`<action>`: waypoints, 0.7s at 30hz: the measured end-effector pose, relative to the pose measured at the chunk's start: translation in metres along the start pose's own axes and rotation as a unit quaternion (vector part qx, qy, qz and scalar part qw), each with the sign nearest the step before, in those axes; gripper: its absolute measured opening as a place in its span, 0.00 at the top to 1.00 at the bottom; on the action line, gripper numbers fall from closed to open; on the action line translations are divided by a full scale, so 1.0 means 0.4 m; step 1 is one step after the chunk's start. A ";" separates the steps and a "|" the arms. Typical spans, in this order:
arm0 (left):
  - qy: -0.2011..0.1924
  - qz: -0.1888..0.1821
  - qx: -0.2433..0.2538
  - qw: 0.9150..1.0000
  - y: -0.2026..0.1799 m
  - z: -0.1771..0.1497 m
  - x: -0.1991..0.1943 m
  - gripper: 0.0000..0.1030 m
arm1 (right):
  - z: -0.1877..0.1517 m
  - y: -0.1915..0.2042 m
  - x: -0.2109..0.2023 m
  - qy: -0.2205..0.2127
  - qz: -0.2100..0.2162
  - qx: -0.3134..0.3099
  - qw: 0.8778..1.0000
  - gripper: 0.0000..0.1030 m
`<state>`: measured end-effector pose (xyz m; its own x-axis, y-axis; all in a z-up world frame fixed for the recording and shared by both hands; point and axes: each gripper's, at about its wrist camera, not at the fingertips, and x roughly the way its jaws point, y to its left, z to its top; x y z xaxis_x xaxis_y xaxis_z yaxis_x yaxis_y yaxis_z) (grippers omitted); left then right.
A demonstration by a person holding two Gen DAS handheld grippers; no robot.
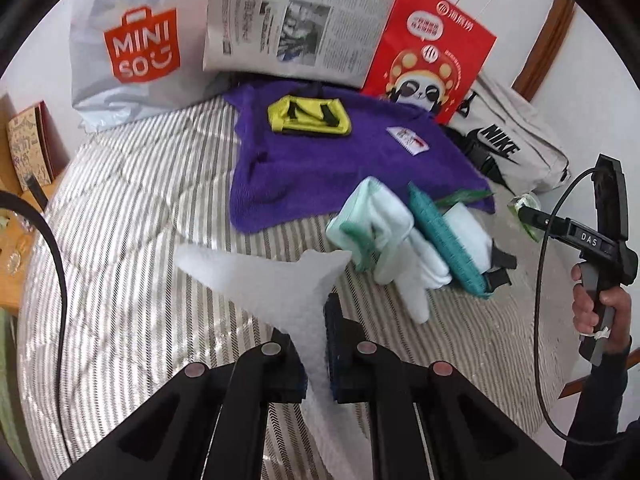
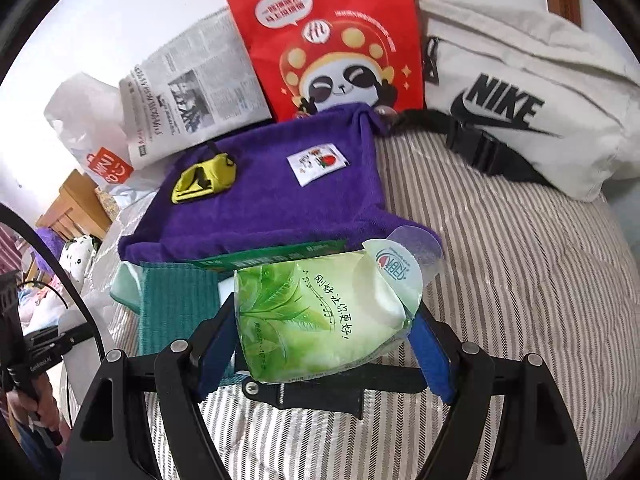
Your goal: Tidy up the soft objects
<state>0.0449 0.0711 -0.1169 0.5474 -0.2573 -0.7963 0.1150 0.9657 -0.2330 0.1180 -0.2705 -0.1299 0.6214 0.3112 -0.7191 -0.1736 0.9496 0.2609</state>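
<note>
My left gripper [image 1: 316,344] is shut on a white foam sheet [image 1: 280,284], held above the striped bed. My right gripper [image 2: 320,336] is shut on a green tissue pack [image 2: 324,312]; it also shows at the right of the left wrist view [image 1: 524,210]. A purple towel [image 1: 340,156] lies spread on the bed with a yellow pouch [image 1: 308,114] and a small white sachet [image 1: 408,140] on it. A pile of mint and white cloths [image 1: 384,236] with a teal cloth [image 1: 448,240] lies at the towel's near edge.
A Miniso bag [image 1: 128,52], a newspaper [image 1: 296,20], a red panda bag [image 1: 432,52] and a white Nike pouch [image 1: 508,148] stand along the wall behind the towel. A wooden bedside table [image 1: 20,208] is at the left. A black cable [image 1: 56,264] hangs at the left.
</note>
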 end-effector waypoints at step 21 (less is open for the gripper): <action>-0.053 -0.011 0.026 0.998 -0.043 0.172 -0.081 0.92 | 0.112 0.077 -0.027 -0.033 0.010 -0.048 0.998 0.23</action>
<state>0.0822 0.0655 -0.0486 0.6290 -0.2766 -0.7266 0.1696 0.9609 -0.2190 0.1402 -0.2464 -0.0852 0.6657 0.3293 -0.6696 -0.2570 0.9436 0.2085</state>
